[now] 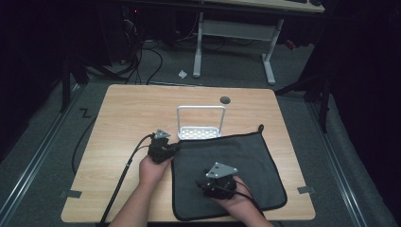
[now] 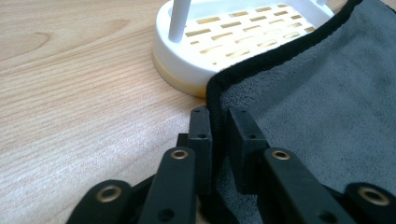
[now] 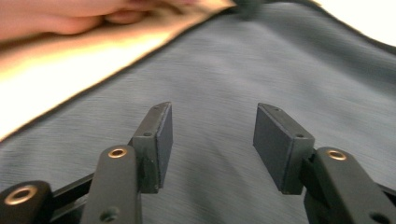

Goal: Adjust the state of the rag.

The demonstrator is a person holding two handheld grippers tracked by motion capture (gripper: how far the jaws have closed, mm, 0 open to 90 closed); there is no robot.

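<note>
One grey cloth point(image 1: 231, 175) and one white slotted rack point(image 1: 200, 125) lie on one wooden bench point(image 1: 123, 118). Two hand-held tools work there: the left tool point(image 1: 174, 148) and the right tool point(image 1: 203, 187). A second bench point(image 1: 265, 5) stands at twelve o'clock.

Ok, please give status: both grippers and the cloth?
Left gripper shut on cloth edge. Right gripper open above cloth, nothing between jaws. White rack touches cloth's far corner.

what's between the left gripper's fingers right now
The black-bound edge of the grey cloth sits pinched between the left gripper fingers, just short of the white rack. The left gripper view shows it.
</note>
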